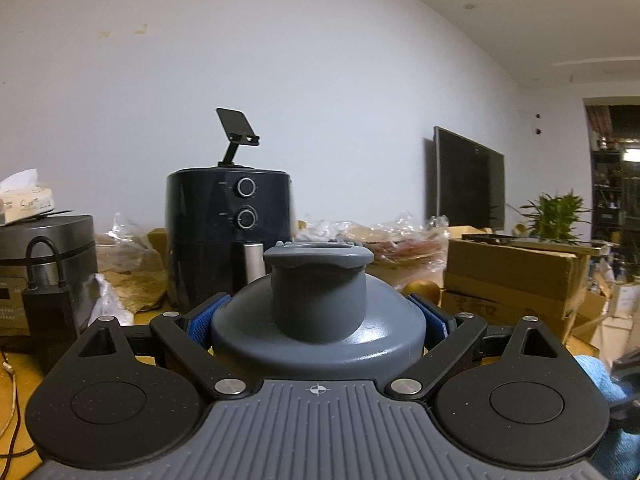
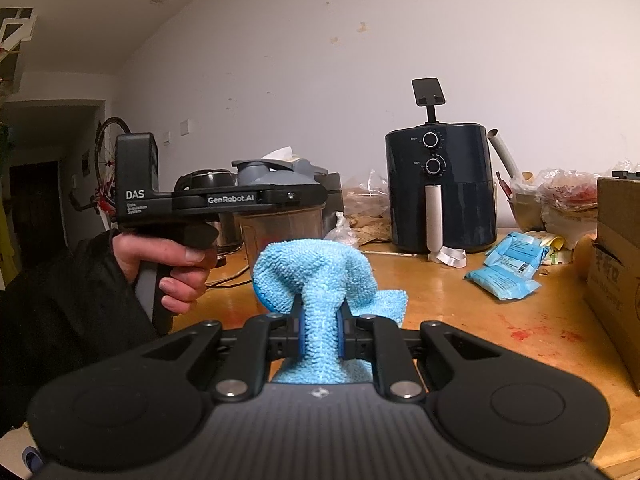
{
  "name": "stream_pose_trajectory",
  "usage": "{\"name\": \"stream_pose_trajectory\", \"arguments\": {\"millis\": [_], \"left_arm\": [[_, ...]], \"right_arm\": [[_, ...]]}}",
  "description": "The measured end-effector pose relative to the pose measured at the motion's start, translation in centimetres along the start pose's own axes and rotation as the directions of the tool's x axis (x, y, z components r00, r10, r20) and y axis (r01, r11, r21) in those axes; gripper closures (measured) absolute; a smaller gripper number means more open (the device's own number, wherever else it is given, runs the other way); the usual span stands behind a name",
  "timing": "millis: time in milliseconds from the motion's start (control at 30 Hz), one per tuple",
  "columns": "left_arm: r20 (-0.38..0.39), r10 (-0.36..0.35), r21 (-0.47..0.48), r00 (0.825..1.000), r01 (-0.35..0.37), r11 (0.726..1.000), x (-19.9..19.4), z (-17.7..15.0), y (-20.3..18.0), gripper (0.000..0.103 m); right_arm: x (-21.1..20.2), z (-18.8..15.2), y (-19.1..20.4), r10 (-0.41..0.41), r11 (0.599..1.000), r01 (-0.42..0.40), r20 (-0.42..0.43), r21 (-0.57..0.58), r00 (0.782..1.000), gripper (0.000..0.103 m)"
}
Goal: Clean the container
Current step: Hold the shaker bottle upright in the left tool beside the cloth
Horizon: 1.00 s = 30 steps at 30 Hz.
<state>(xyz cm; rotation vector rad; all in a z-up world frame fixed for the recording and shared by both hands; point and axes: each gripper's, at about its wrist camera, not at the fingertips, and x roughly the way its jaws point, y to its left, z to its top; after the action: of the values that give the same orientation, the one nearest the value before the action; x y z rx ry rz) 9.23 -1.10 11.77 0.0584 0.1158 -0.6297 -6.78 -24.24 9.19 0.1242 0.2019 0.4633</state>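
Wiping is not yet begun. Container (image 1: pixel 318 320) is clamped in left claw (image 1: pixel 318 322); cloth (image 2: pixel 316 276) is pinched in closed right claw (image 2: pixel 319 334), apart.

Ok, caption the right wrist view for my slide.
Right tongs clamp a blue cloth beside the left tongs' lidded container.

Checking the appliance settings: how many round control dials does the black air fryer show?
2. On the air fryer front, the upper dial sits near the top, the lower dial directly beneath it, above the handle. Other sides are hidden.
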Motion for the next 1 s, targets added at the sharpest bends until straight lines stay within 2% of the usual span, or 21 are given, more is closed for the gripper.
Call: {"name": "stream_pose_trajectory", "arguments": {"millis": [533, 800, 1000], "left_arm": [[-0.026, -0.13, 0.019, 0.991, 0.131, 0.991, 0.4, 0.1, 1.7, 0.008], [-0.022, -0.214, 0.037, 0.977, 0.215, 0.976, 0.7, -0.1, 2.7, 0.008], [-0.014, -0.221, 0.05, 0.975, 0.222, 0.974, 0.7, -0.4, 2.6, 0.008]], "right_arm": [[0.0, -0.2, -0.3, -0.005, 1.0, 0.005, -0.006, 0.003, 1.0, 0.094], [0.6, -0.3, -0.2, 0.003, 1.0, -0.003, -0.013, 0.0, 1.0, 0.094], [0.9, -0.4, -0.2, 0.003, 1.0, -0.003, -0.015, 0.003, 1.0, 0.094]]}}
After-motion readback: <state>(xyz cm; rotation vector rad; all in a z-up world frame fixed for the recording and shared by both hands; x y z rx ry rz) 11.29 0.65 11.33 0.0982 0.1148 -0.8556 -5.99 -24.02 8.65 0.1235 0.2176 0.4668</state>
